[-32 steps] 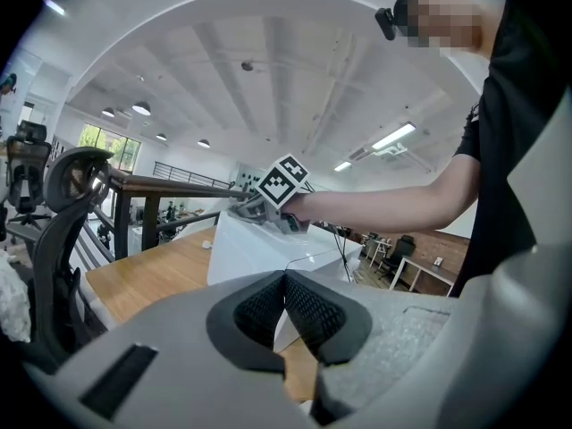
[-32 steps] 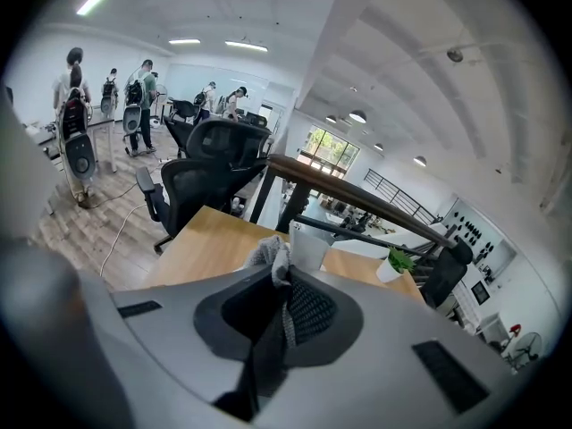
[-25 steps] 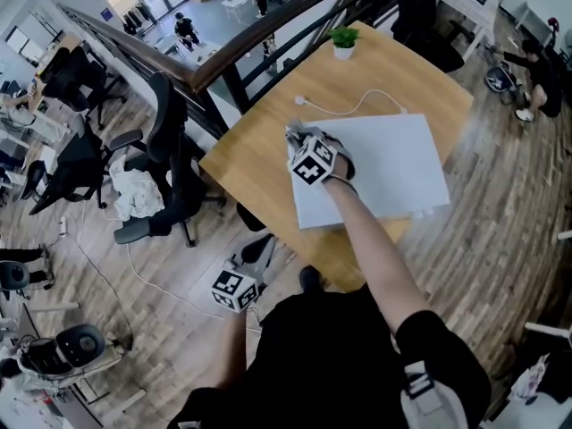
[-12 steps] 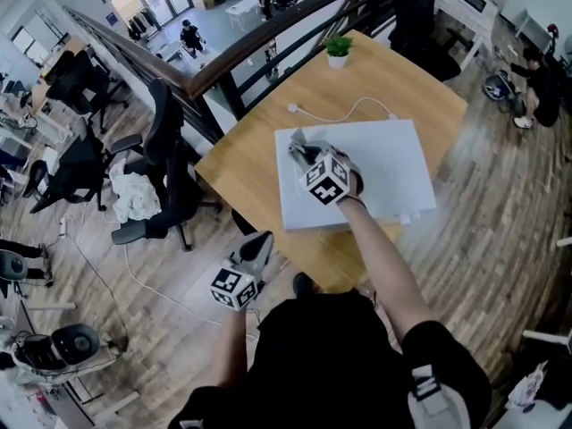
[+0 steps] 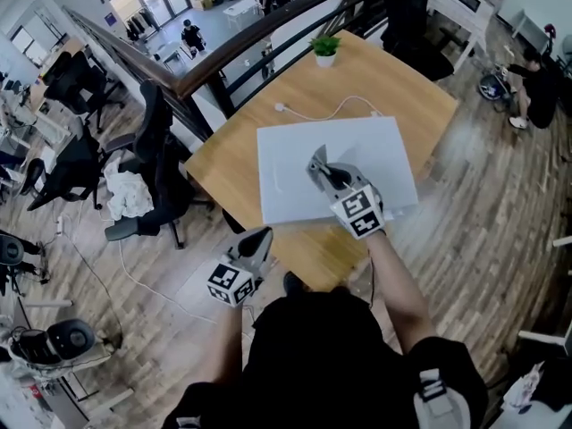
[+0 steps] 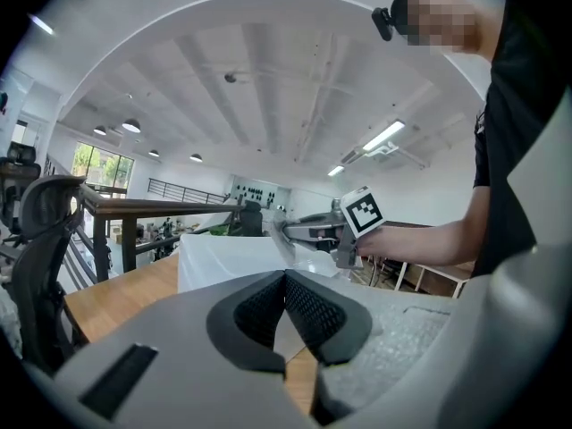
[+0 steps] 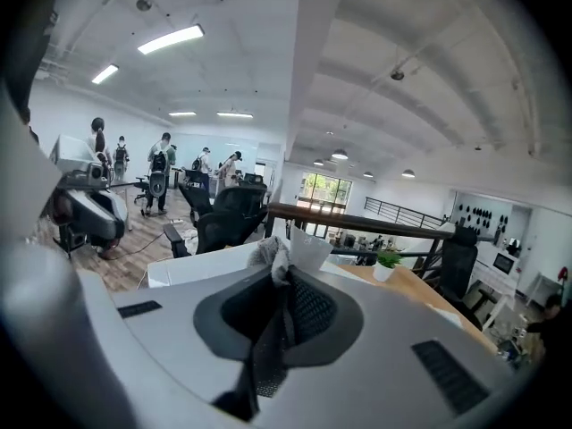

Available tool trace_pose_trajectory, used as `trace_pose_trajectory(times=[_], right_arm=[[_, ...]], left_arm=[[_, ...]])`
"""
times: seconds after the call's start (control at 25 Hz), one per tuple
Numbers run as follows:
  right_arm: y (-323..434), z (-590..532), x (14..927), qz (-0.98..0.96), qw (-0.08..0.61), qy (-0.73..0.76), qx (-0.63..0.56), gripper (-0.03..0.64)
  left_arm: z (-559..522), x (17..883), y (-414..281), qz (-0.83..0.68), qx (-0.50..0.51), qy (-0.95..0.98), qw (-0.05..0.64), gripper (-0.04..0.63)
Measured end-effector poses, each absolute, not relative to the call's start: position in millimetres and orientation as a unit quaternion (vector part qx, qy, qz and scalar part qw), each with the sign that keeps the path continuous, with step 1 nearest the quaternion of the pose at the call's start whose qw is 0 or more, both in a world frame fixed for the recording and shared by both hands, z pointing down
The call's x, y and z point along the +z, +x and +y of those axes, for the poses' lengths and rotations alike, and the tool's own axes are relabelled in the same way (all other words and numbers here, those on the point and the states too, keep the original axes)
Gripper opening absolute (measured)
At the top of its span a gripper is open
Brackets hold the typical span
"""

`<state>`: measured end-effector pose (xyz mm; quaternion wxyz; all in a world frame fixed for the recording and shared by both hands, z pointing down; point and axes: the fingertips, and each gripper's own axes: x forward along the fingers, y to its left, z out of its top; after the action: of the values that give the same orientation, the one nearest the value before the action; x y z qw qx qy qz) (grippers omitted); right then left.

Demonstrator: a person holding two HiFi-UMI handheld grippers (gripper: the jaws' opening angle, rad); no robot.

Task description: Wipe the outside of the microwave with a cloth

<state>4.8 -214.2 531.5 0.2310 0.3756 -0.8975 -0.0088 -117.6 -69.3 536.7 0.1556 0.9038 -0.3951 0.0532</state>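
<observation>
Right gripper (image 5: 320, 162) has its jaws clamped on a crumpled grey cloth (image 7: 266, 255), the tips resting on the flat top of the white box-shaped microwave (image 5: 286, 177). The microwave sits on a light wooden table (image 5: 223, 164). Left gripper (image 5: 262, 239) hangs off the table's near edge, its jaws together on nothing. A small green potted plant (image 5: 324, 46) stands at the far edge.
</observation>
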Motion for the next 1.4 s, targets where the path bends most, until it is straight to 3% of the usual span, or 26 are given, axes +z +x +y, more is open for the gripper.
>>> trace_pose_trajectory(times=[0.8, 1.4], right_arm=[[159, -98, 549, -0.897, 0.168, 0.409, 0.022, 0.021], [200, -37, 571, -0.912, 0.163, 0.377, 0.026, 0.02]], left_arm=[[-41, 535, -9, -0.365, 0.09, 0.914, 0.151, 0.0], [1, 542, 33, -0.383, 0.105, 0.906, 0.148, 0.0]])
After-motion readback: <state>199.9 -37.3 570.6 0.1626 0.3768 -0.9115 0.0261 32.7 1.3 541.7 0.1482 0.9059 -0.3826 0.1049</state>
